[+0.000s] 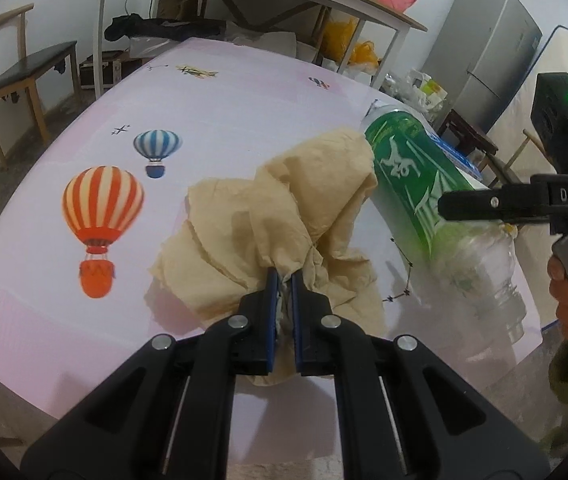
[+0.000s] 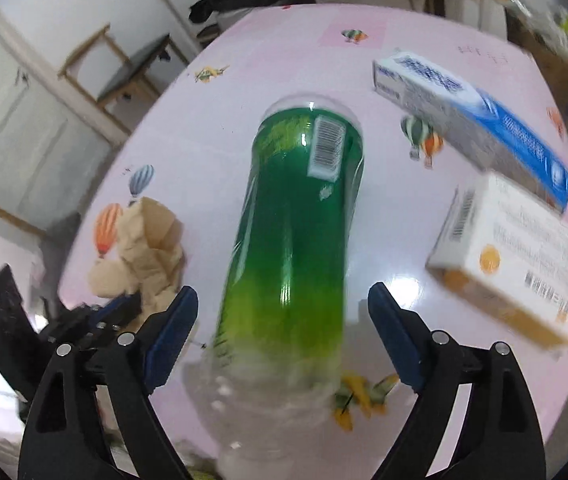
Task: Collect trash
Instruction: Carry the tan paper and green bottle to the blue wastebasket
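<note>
Between spread right tool fingers: green bottle; left tool clamps crumpled paper.

Crumpled tan paper, pinched at one edge between the left gripper pads. Clear plastic bottle, green label, lies on its side between the wide-apart right gripper pads, untouched, base pointing away.

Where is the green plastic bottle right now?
The green bottle lies on its side on the pink table, between the right gripper's open jaws, with the crumpled brown paper to its left and two boxes to its right.
</note>
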The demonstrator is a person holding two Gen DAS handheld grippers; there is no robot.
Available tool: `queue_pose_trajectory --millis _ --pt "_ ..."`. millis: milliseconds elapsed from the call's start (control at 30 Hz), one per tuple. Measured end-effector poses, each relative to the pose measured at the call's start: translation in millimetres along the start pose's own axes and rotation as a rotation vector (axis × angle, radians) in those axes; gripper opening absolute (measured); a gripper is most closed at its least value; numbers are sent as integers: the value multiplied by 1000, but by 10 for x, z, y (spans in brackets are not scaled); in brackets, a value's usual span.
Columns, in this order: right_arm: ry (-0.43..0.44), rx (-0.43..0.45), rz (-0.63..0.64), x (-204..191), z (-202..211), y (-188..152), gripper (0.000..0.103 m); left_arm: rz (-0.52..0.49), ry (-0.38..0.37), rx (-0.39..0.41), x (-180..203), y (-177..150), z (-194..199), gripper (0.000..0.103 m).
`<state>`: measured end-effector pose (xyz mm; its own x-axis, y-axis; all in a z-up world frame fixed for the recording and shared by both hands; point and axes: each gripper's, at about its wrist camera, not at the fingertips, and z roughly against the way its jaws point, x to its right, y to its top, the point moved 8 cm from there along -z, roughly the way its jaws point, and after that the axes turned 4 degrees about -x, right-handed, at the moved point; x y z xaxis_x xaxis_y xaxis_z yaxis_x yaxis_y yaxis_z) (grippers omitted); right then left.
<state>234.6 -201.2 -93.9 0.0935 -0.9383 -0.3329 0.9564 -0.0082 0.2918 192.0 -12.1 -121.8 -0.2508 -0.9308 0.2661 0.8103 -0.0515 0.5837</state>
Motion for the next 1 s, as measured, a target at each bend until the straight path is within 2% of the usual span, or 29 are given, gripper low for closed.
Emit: queue_pose_trajectory --millis 33,133,333,500,667,800,933,1000 --pt "-4 -4 -8 -32 -61 -3 84 -5 0 -2 26 -10 0 4" --pt "-15 5 -6 -75 -153 5 68 16 -23 -16 64 -30 13 3" --pt "66 69 -41 -91 -28 -31 68 8 -26 5 158 36 184 2" --pt "111 192 -67 79 512 -165 68 -49 -62 37 495 168 388 2" --pt "132 322 -151 473 1139 -437 68 -165 -188 71 1159 395 563 2" --pt "104 447 -291 1020 1643 -737 68 -278 -338 70 1920 592 615 2" --pt "18 561 -497 1748 2038 -1175 68 -377 -493 32 2734 700 585 2" --pt "-20 594 -637 2196 2144 -1505 68 -416 -565 -27 3188 698 458 2"
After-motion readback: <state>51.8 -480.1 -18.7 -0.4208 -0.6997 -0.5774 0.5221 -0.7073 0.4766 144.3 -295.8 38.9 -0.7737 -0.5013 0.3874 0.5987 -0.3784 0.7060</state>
